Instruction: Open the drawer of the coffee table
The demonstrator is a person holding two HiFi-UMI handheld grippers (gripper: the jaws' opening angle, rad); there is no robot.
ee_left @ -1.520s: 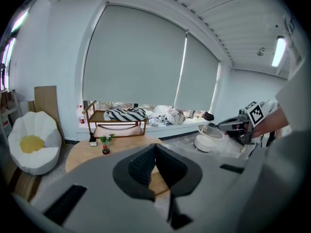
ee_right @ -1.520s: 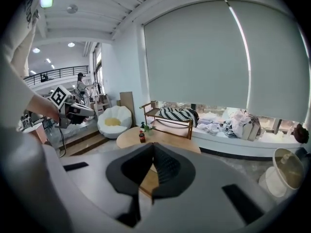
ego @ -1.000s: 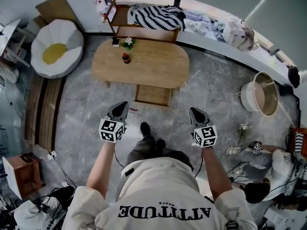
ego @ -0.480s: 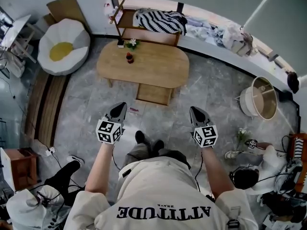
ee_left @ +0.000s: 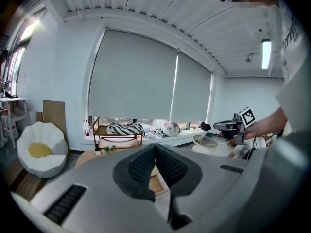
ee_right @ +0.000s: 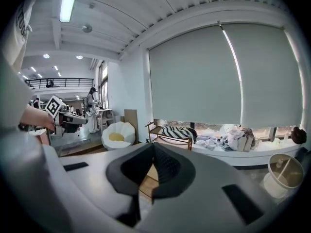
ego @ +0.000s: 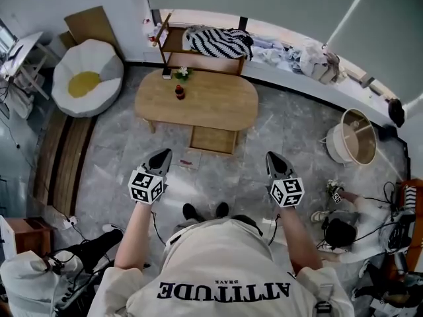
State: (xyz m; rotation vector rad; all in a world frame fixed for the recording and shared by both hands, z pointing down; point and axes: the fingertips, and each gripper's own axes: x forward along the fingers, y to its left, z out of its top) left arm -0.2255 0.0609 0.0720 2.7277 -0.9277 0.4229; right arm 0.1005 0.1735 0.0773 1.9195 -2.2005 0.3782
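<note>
Out from the counter's (ego: 218, 104) near edge juts the drawer (ego: 213, 139), apparently already open; we hold the left gripper (ego: 164, 154) and right gripper (ego: 271, 156) well short of it, fingers closed on nothing; pulling further would call for stepping in and reaching down.

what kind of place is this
Probably a living-room corner, perhaps staged in a larger studio: a wooden coffee table, an egg-shaped floor cushion and a striped throw by the blind-covered window.
</note>
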